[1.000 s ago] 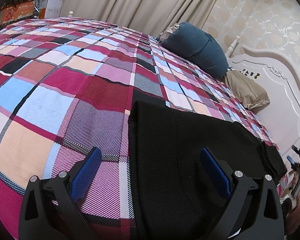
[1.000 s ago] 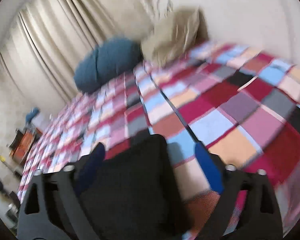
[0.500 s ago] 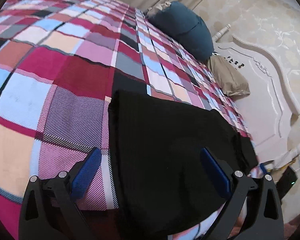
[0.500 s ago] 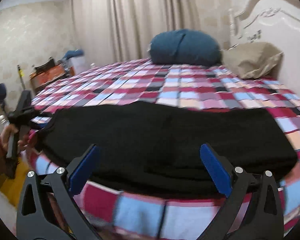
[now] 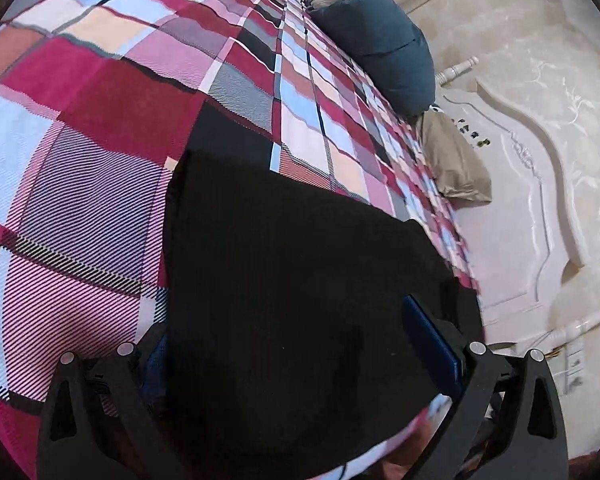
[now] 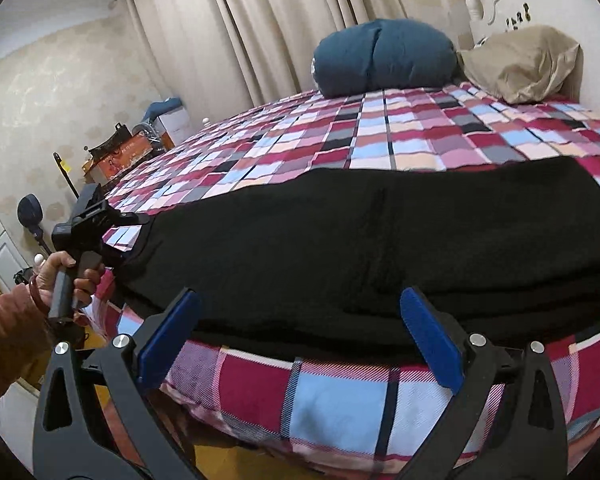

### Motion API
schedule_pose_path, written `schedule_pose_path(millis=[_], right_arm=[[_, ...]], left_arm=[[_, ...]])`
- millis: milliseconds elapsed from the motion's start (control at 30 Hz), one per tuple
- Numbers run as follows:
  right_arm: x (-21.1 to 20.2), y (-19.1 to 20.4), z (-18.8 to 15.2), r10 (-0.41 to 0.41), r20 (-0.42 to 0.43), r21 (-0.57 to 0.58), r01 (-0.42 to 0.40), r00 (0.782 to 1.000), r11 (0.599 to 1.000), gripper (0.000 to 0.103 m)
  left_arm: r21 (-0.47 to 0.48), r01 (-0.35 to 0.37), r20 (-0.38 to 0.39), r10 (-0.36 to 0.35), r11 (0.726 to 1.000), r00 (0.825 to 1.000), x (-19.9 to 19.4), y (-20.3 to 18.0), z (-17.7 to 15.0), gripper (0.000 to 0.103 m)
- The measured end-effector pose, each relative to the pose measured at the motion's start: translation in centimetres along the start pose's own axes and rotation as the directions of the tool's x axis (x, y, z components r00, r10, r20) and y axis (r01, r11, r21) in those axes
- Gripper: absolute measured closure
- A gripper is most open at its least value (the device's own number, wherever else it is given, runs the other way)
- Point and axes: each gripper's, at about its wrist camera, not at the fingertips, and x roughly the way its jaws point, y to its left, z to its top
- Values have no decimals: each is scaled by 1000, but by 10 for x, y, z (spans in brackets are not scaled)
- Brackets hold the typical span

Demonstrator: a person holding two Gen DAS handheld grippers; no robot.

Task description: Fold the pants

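Black pants [image 6: 372,240] lie flat in a long strip along the near edge of a plaid bed [image 6: 400,136]. In the left wrist view the pants [image 5: 284,288] fill the lower middle. My left gripper [image 5: 292,356] is open, its jaws wide apart, with the pants' end lying between them and over the left finger. It also shows in the right wrist view [image 6: 128,236], at the pants' left end. My right gripper [image 6: 296,328] is open and empty, just in front of the pants' near edge at the bed's side.
A blue cushion [image 6: 384,60] and a tan pillow [image 6: 524,64] lie at the white headboard [image 5: 540,200]. Curtains [image 6: 280,24] hang behind the bed. Boxes and clutter [image 6: 140,140] stand at the far left wall.
My left gripper has moved forward and down, so the pants' end now lies between its jaws. My right gripper has drawn slightly closer to the bed's edge.
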Motion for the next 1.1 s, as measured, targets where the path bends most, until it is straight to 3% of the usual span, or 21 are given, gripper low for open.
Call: schedule_pose_path(millis=[100,233,367,400,433,467,500,567,600,800,1100], right_arm=[[-1,1,-2,18,-3,19,-18,1000,1000,2],[-1,1,-5,43,-11,47,-42,999,998,2],[-4,0,-7,49,-6,59,-48,999,997,2],[-5,0,-7,49,-2,63,-48,999,997,2],[-6,-1,-7,49,0,67,-49,999,997,2],[-7,-2,-7,51,3,76,-51,999,996,2],[-7,-3,-7,52,4,83,-52,999,995,2],[-8,-6,-7,53,5,97,-53,999,994,2],[-9,-7,-7,53,4,101,-53,999,993,2],[-18,-15,-5,42,31,124,-46,999,991,2],[-33,-29,1,23,63,158,-33,998,987,2]], left_arm=[[9,-12,-33,13,1000,999,2,-2,3,5],[-55,0,-60,-3,998,998,2,5,10,5],[-32,-9,-97,6,999,995,2,5,10,6],[-31,-33,-94,30,999,995,2,4,11,17],[-20,-83,-90,81,996,993,0,3,10,50],[-10,-152,-90,151,988,985,0,3,11,67],[-40,-148,-88,144,988,986,-3,9,11,74],[-90,-94,-86,86,991,993,-6,15,11,76],[-93,-96,-74,89,991,993,-8,15,10,81],[57,-144,-9,145,988,989,-20,-34,10,88],[165,-53,70,42,985,997,-39,-117,24,89]])
